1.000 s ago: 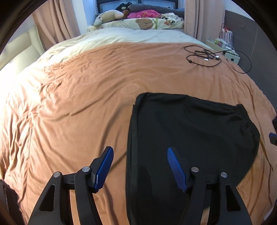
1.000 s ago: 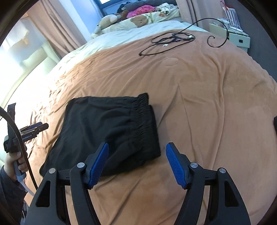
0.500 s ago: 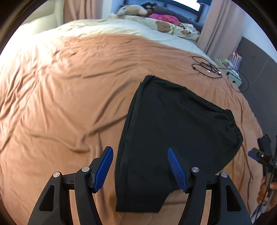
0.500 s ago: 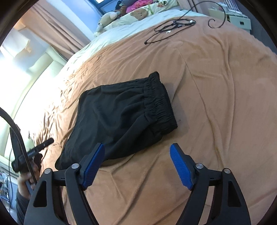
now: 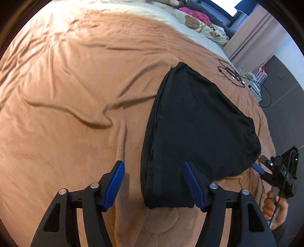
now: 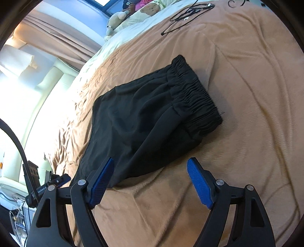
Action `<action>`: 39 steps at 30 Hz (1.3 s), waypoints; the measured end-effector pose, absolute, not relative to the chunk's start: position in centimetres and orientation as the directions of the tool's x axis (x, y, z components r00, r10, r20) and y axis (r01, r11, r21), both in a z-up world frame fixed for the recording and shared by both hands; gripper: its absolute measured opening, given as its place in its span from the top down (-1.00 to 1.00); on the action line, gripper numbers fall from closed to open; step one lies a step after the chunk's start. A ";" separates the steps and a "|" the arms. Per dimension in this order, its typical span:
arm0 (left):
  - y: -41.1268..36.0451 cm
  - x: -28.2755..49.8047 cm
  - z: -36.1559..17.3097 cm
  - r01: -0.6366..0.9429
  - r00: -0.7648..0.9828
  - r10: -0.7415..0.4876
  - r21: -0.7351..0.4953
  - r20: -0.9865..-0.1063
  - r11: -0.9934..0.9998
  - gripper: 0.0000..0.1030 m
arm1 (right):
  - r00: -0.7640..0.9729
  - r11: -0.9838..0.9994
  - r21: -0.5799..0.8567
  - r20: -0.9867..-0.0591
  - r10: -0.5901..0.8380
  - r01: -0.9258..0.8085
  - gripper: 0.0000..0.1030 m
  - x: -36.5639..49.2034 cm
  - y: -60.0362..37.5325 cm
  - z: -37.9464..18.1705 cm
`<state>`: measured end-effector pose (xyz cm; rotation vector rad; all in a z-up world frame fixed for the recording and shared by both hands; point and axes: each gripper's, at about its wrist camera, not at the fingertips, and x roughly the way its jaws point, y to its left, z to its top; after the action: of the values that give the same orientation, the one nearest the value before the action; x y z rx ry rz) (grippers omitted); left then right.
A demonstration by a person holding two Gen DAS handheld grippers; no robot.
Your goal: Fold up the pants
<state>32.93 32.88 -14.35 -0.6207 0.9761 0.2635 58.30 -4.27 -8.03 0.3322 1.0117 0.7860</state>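
While the black pants (image 5: 197, 121) are lying folded into a compact, roughly trapezoid bundle on the bed, both grippers are hovering at its near edges with their jaws spread and nothing pinched. The fabric is looking smooth and matte, with soft rounded folds across it; its elastic waistband (image 6: 193, 95) is showing tight gathered ribs along one end, and the opposite side is forming a stack of layered folded edges. The left gripper (image 5: 153, 188) is straddling the near corner of that layered side, its blue ridged pads (image 5: 193, 188) apart, one over the blanket and one over the cloth, clamping nothing. The right gripper (image 6: 150, 182) is standing wider, having just been opening; its left pad is over the near hem, its right pad over bare blanket, gripping nothing. A hand (image 5: 275, 207) is holding the right gripper's handle at the edge of the left wrist view.

The orange-brown blanket (image 5: 72, 91) is looking velvety and is rippling in long shallow creases. Beyond it a cream sheet (image 6: 133, 30) is showing, with stuffed toys (image 6: 115, 19) at the head. A tangle of thin black cable (image 6: 188, 13) is lying on the blanket well apart from the pants. Beige curtains (image 6: 57, 38) are hanging by a bright window.
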 end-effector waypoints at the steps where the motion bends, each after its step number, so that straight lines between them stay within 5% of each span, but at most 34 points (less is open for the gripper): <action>1: 33.0 32.9 -14.6 -0.474 0.543 -0.077 -0.381 -0.836 0.794 -0.21 | 0.284 0.680 0.596 -0.626 0.727 -0.427 -0.52 58.5 -4.1 -8.3; 20: 35.0 34.1 -18.7 -0.489 0.552 -0.224 -0.530 -0.803 0.693 -0.07 | 0.279 0.635 0.690 -0.570 0.773 -0.347 -0.43 60.7 -4.4 -10.8; 25: 35.0 33.6 -18.8 -0.463 0.556 -0.269 -0.562 -0.787 0.686 0.10 | 0.286 0.621 0.698 -0.551 0.784 -0.356 0.00 60.9 -4.3 -11.3; 32: 35.3 32.7 -19.3 -0.438 0.587 -0.325 -0.628 -0.741 0.643 0.44 | 0.282 0.598 0.723 -0.527 0.802 -0.347 0.03 61.2 -4.5 -12.0; 34: 35.0 32.8 -19.3 -0.431 0.593 -0.309 -0.617 -0.744 0.659 0.72 | 0.290 0.607 0.711 -0.534 0.794 -0.354 0.57 61.1 -4.4 -11.9; 39: 34.7 32.5 -18.1 -0.406 0.611 -0.313 -0.627 -0.727 0.665 0.84 | 0.298 0.596 0.700 -0.516 0.803 -0.394 0.75 60.8 -4.9 -11.1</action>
<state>32.52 34.70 -18.13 -0.8763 0.9447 0.0623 60.77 -4.93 -11.07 0.4942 0.9716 0.8395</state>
